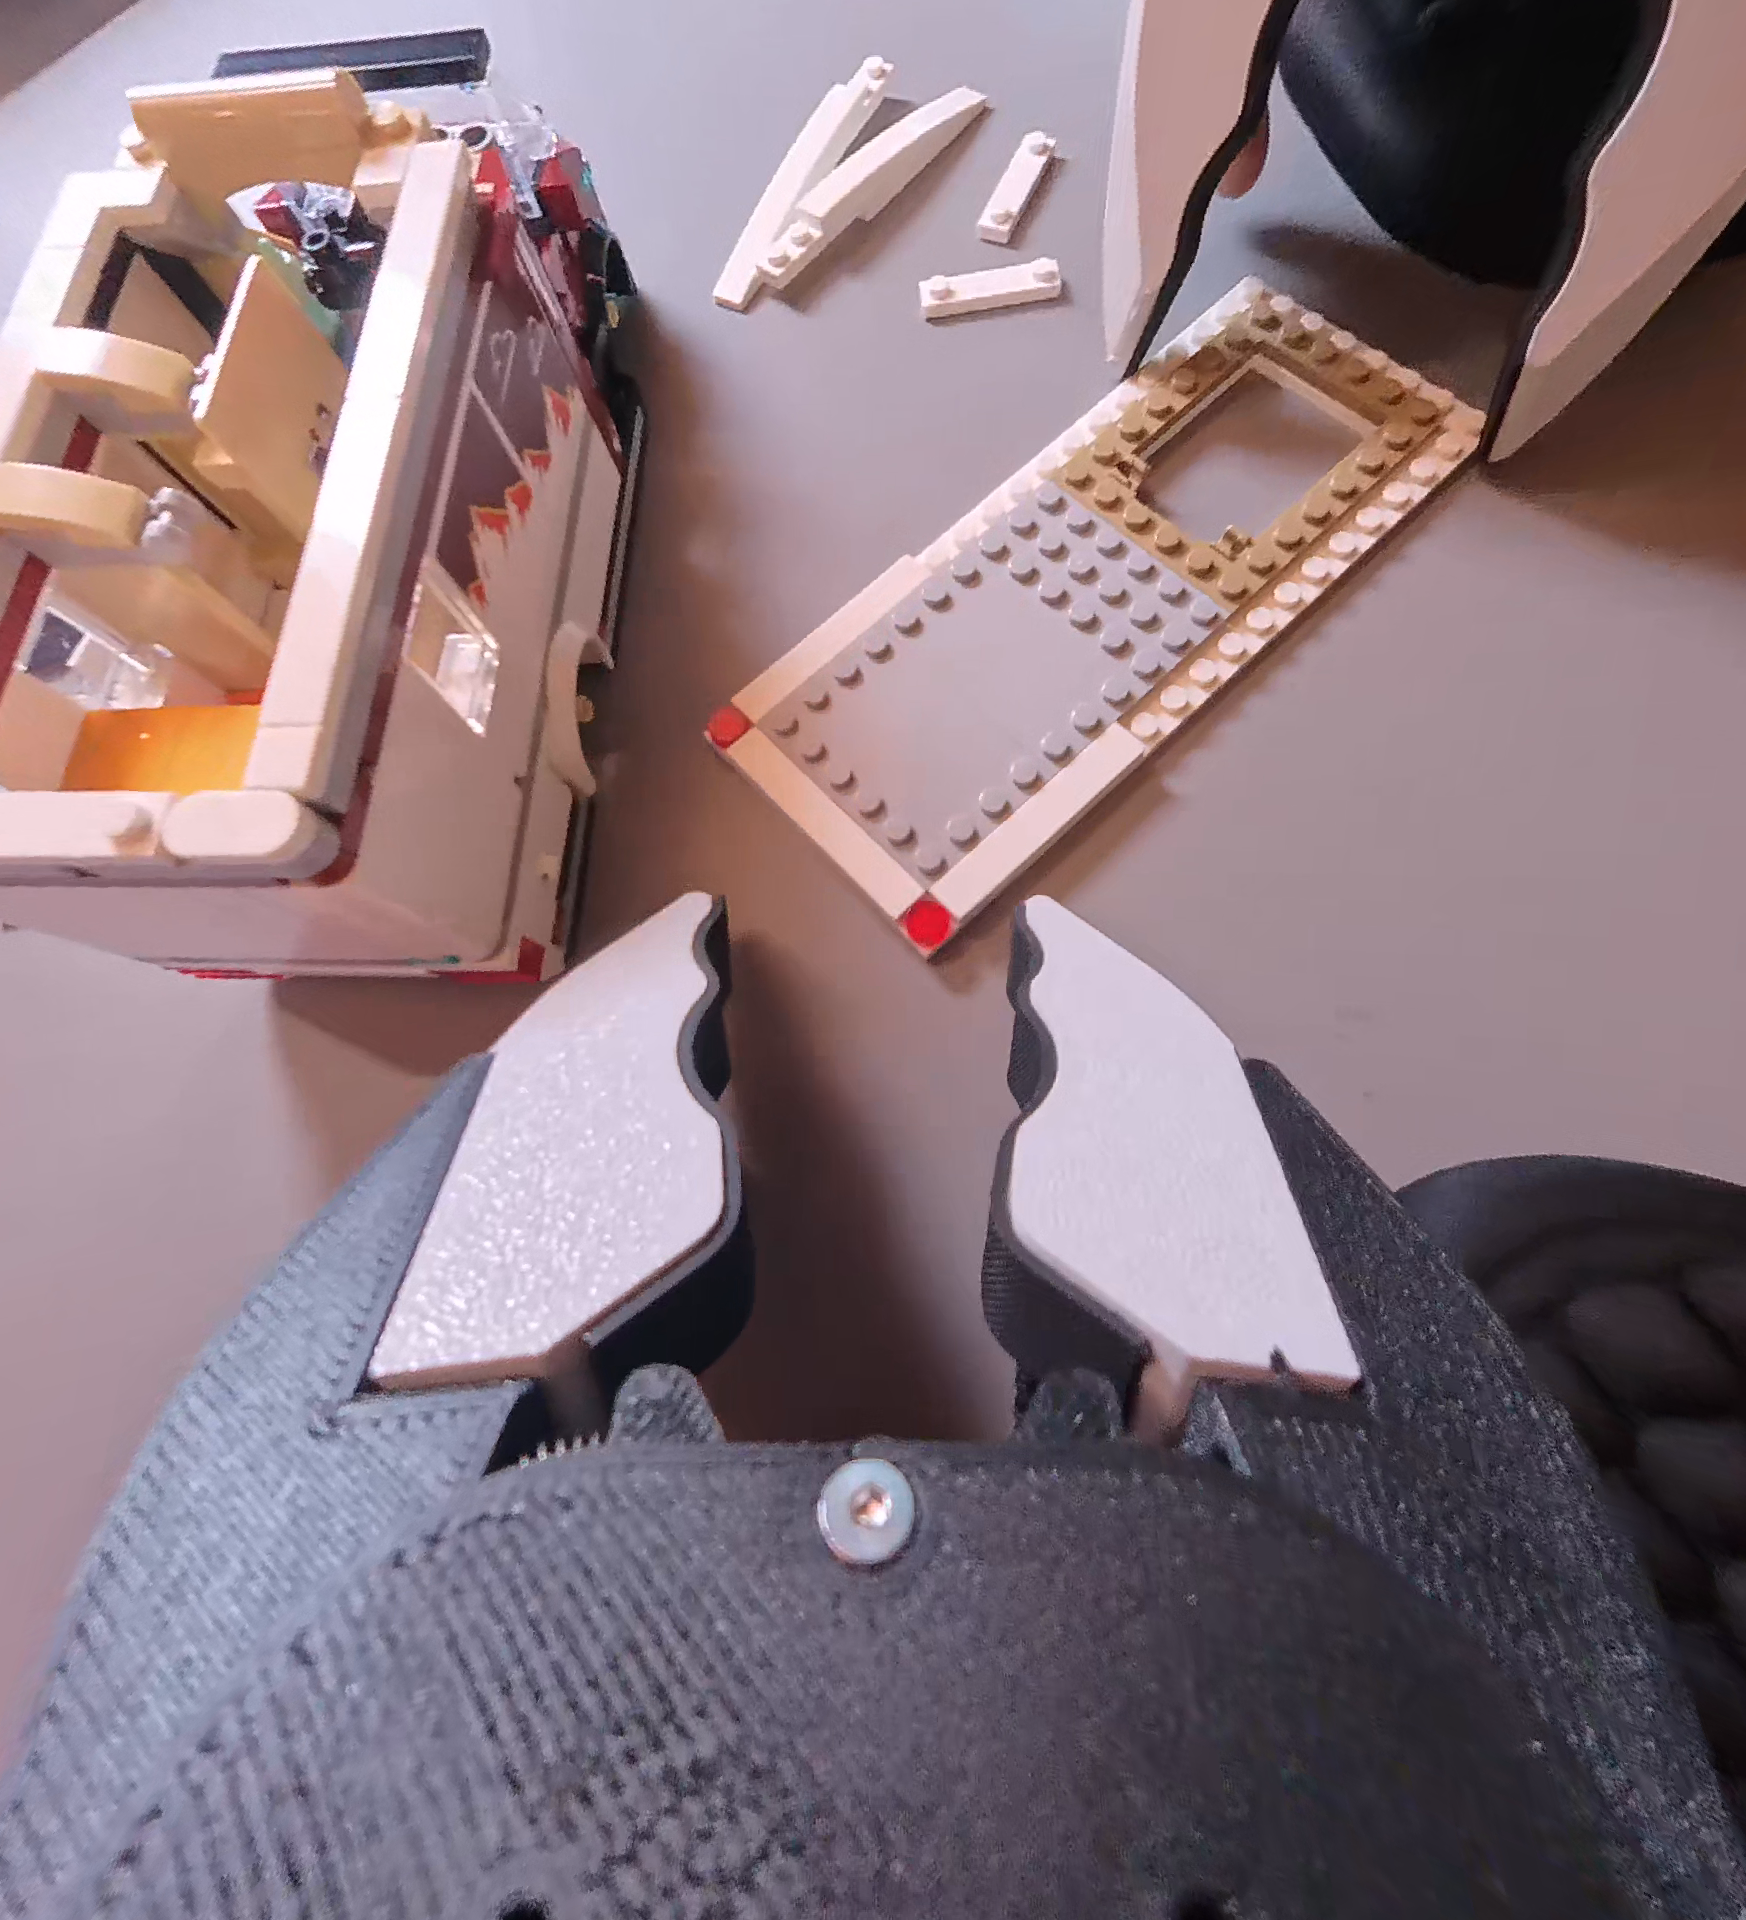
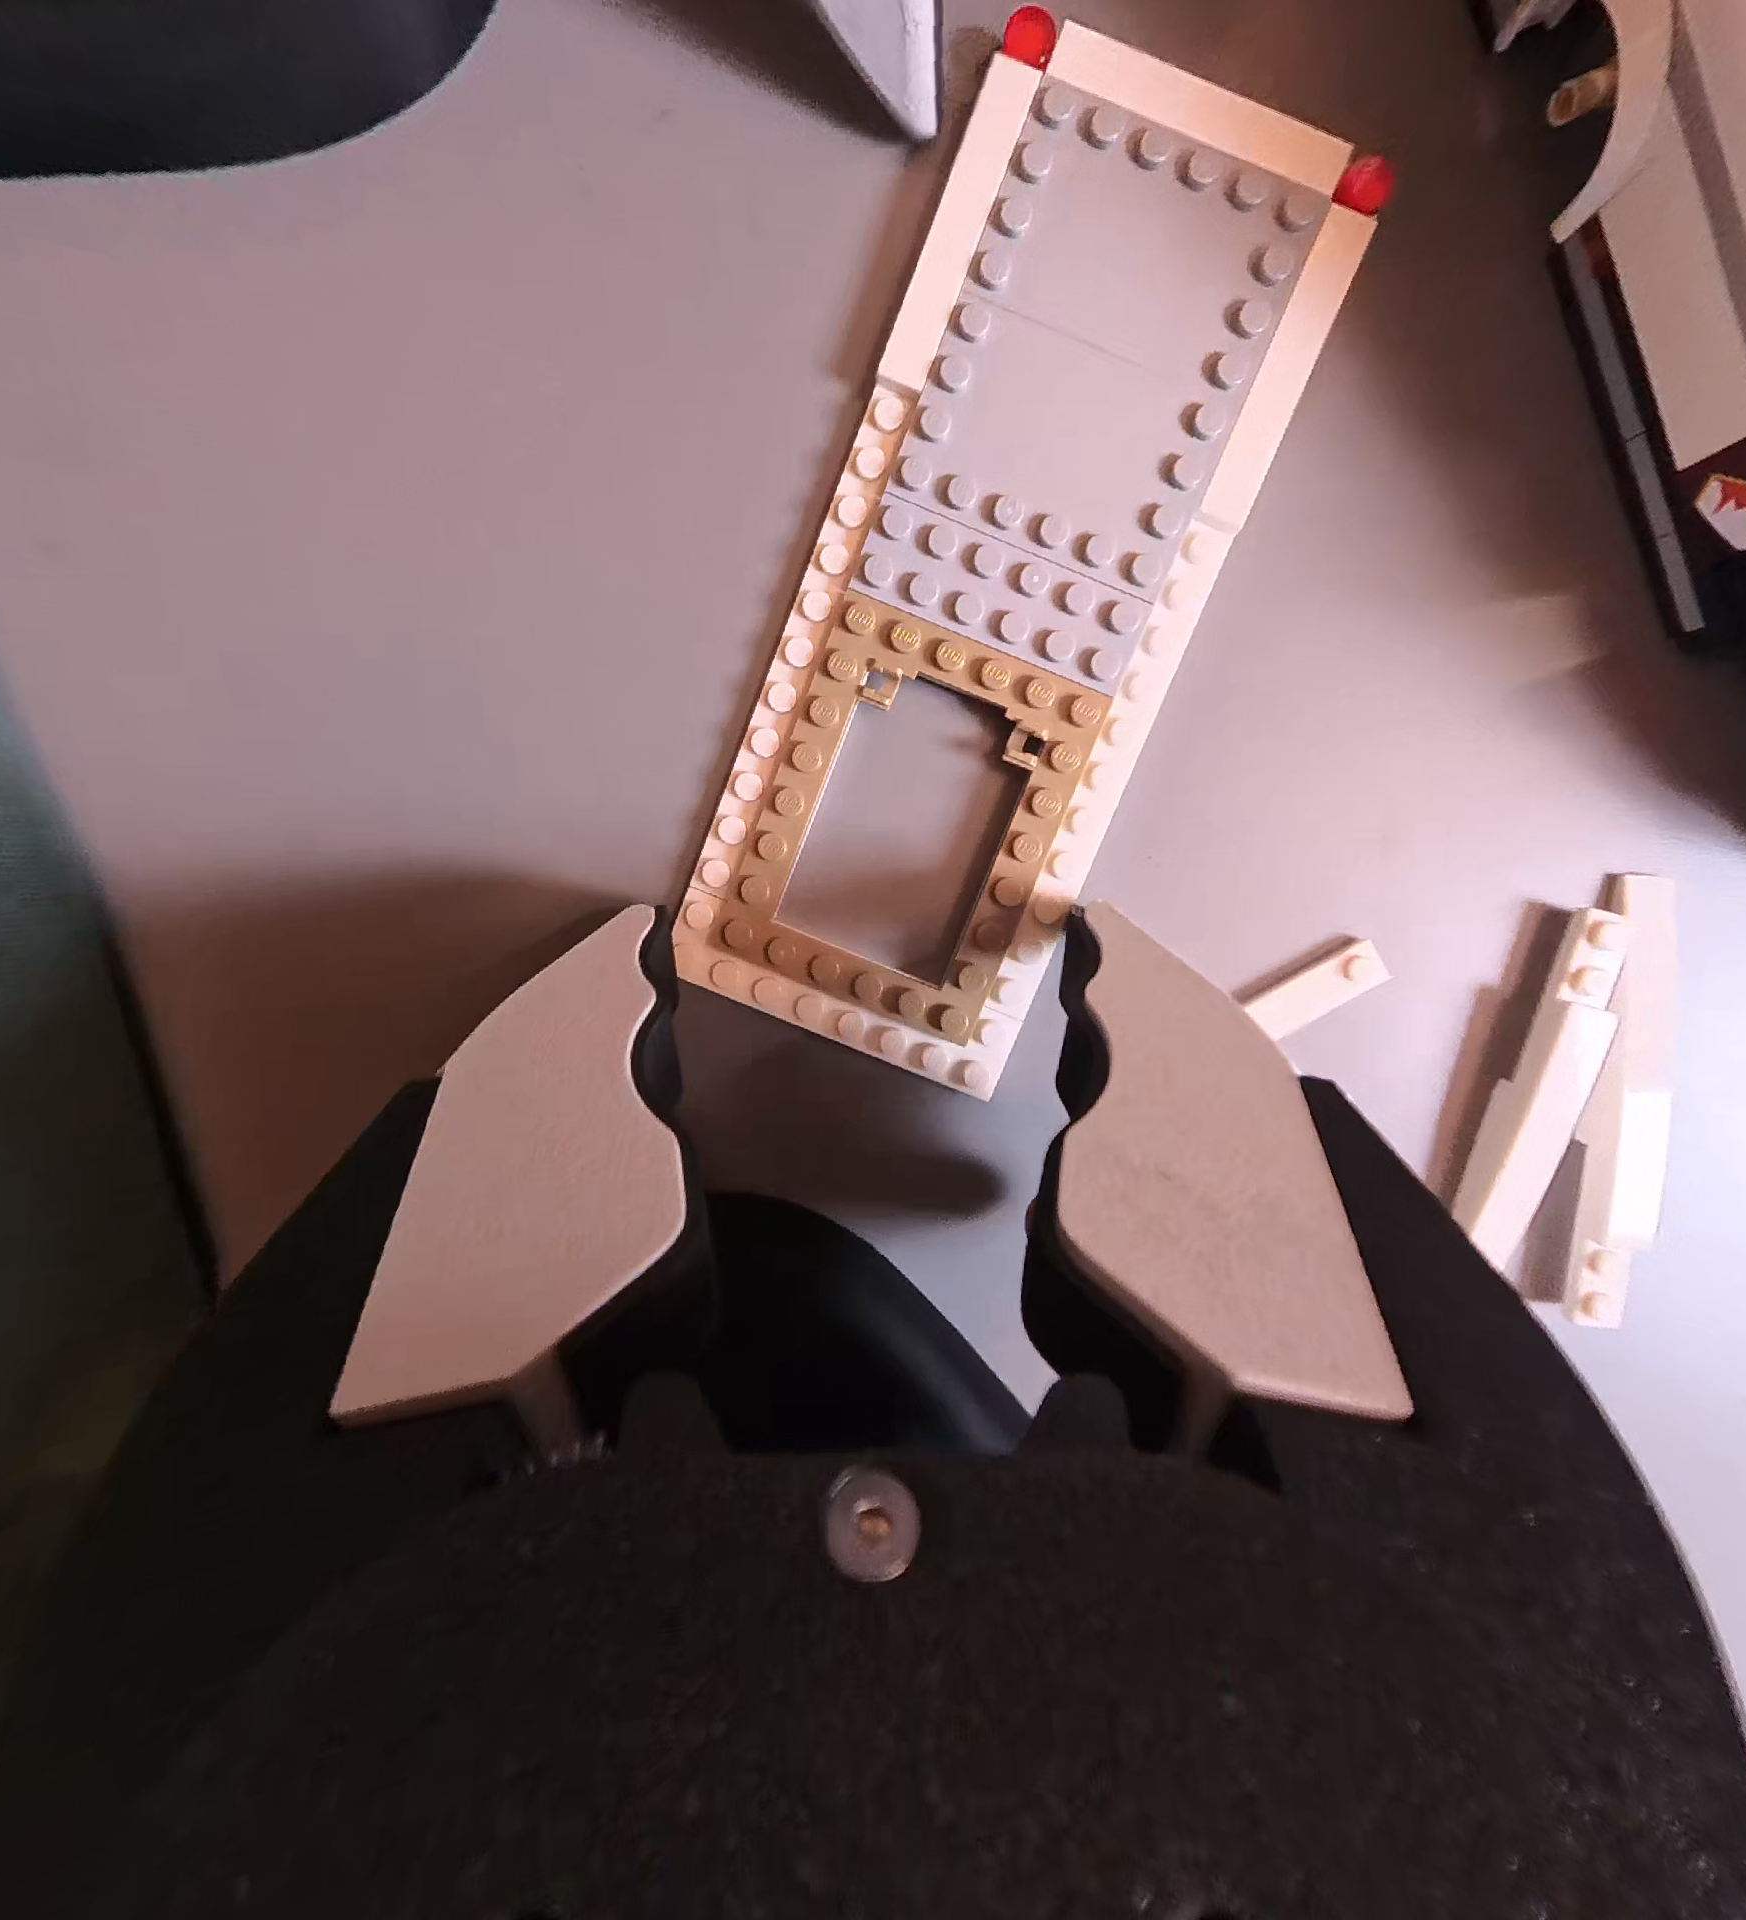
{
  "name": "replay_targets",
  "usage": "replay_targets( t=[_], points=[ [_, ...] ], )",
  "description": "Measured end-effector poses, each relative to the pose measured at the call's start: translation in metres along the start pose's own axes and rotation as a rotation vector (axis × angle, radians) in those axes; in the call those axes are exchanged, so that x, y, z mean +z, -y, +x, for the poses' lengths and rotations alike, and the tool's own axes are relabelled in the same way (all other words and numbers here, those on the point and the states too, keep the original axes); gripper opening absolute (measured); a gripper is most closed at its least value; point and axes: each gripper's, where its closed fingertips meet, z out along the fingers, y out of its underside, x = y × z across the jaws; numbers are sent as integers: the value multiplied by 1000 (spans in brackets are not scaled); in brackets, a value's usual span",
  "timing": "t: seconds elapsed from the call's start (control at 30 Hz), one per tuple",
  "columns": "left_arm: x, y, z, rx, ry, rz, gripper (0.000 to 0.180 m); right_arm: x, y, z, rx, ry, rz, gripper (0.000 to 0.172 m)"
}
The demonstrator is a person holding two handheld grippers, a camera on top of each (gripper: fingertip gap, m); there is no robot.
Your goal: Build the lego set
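Note:
A long flat brick plate [image 1: 1004, 665] lies on the table, with grey middle studs, a tan frame around a rectangular hole, white edges and red corner studs. My left gripper [image 1: 869, 920] is open and empty, and its fingertips flank the plate's near red corner [image 1: 927, 923]. My right gripper [image 2: 867, 920] is open and straddles the plate's [image 2: 1056, 416] tan-framed end. Its pads [image 2: 663, 966] stand right at the plate's two long edges, and the plate lies askew between them. The right gripper also shows in the left wrist view [image 1: 1316, 400] at the plate's far end.
A partly built cream and dark red brick van [image 1: 256, 499] stands left of the plate; it also shows in the right wrist view [image 2: 1721, 260]. Loose white curved and narrow pieces [image 1: 848, 177] lie beyond the plate, and show in the right wrist view [image 2: 1565, 1101] too. A dark cushion [image 1: 1679, 1403] is at lower right.

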Motion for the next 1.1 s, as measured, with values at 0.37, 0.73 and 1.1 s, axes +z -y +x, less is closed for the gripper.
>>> replay_targets(
  t=[0.37, 0.73, 1.1],
  points=[
    [-3, -4, -2, -14, -2, -11, 49, 8, 15, 0, 35, -20, 56, 70],
    [-3, -5, 1, -4, -12, -14, 44, -67, -13, 109, 150, -209, 224, 38],
    [-5, -5, 6, -4, -51, 7, 35, -39, -40, 117, 15, -112, 43, 21]
  ],
)
